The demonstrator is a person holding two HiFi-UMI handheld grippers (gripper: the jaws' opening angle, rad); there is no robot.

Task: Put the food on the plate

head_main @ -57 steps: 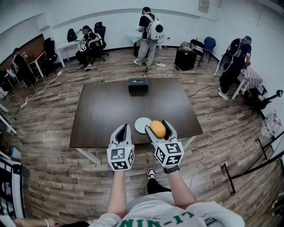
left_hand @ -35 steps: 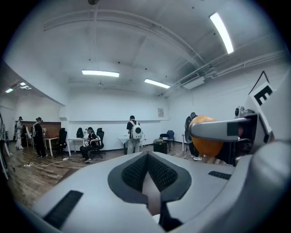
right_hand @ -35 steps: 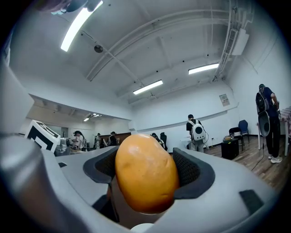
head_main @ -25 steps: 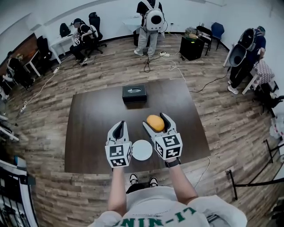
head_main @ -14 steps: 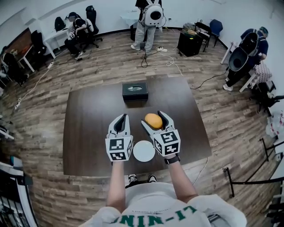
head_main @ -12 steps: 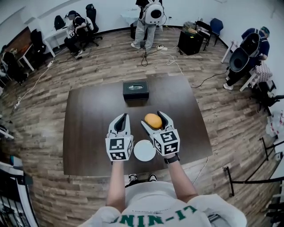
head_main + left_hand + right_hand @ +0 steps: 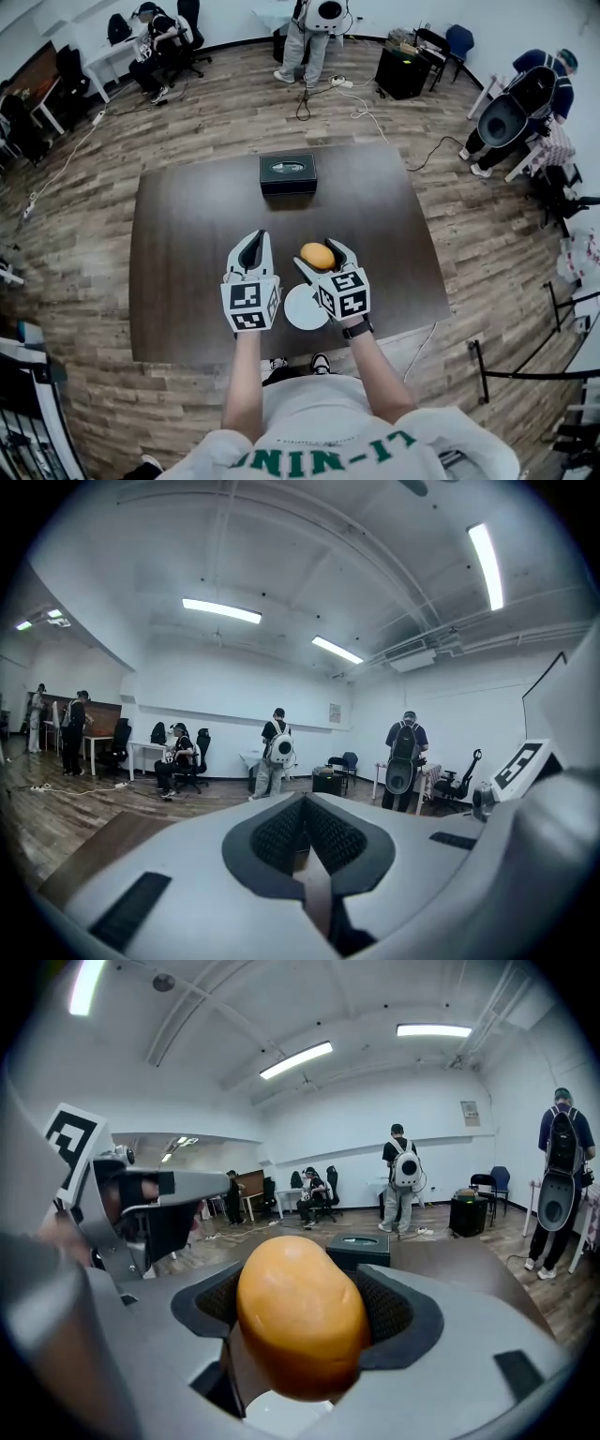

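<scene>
An orange, potato-shaped piece of food [image 7: 318,255] [image 7: 300,1314] is clamped between the jaws of my right gripper [image 7: 322,257] [image 7: 305,1321], held above the dark table [image 7: 187,234]. A small round white plate [image 7: 300,309] lies on the table near its front edge, between the two grippers and partly under the right one; a sliver of the plate [image 7: 281,1417] shows below the food in the right gripper view. My left gripper [image 7: 252,253] [image 7: 302,834] hovers to the left of the plate, its pads together with nothing between them.
A black box [image 7: 287,172] [image 7: 358,1249] sits at the far middle of the table. Several people stand or sit around the room's edges, with chairs, desks and floor cables [image 7: 356,103]. Wood floor surrounds the table.
Both grippers have drawn slightly nearer to the table's front edge with the food still held. The right gripper now overlaps the plate's right side. The head view has shifted.
</scene>
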